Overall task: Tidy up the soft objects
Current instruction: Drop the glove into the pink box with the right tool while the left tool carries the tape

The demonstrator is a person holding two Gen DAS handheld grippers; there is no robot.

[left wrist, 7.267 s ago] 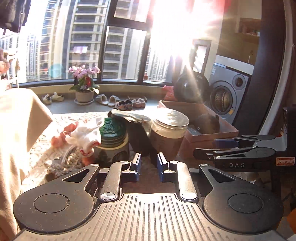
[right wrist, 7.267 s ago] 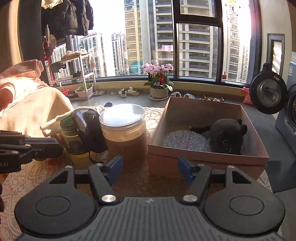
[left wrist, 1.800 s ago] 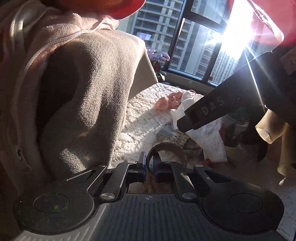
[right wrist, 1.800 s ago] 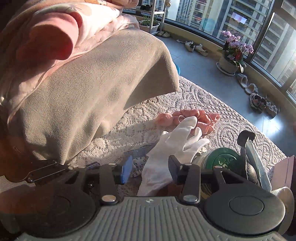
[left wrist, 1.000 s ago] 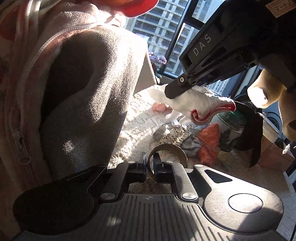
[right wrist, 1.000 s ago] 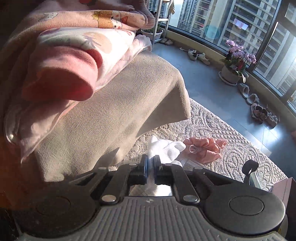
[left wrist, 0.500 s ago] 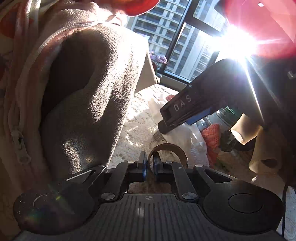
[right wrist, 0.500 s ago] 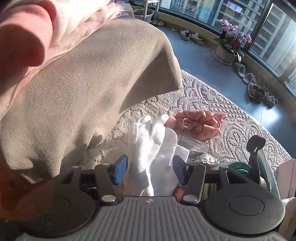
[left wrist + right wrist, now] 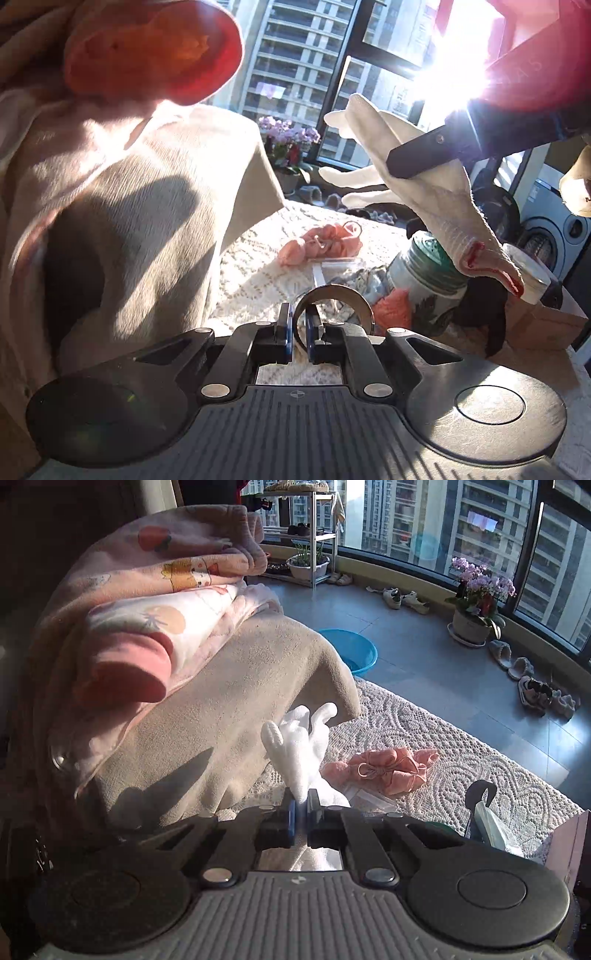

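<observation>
My right gripper [image 9: 301, 818] is shut on a white glove [image 9: 301, 753] and holds it in the air above the lace cloth; the glove [image 9: 436, 195] also shows in the left wrist view, hanging from the right gripper [image 9: 397, 166]. My left gripper [image 9: 299, 332] is shut on a brown ring-shaped band [image 9: 334, 297], low over the cloth. A pink scrunchie-like fabric bundle [image 9: 388, 768] lies on the lace cloth [image 9: 461, 775]; it also shows in the left wrist view [image 9: 321, 243].
A beige blanket [image 9: 221, 720] with pink printed bedding [image 9: 166, 602] on top fills the left. A green-lidded jar [image 9: 424, 280], an orange fluffy item [image 9: 393, 308] and a cardboard box [image 9: 543, 325] stand to the right. Beyond are a flower pot [image 9: 476, 605], shoes and a blue basin [image 9: 351, 650].
My right gripper, open over the glove half a second ago, has shut on it and lifted it off the cloth. My left gripper still holds the band in place.
</observation>
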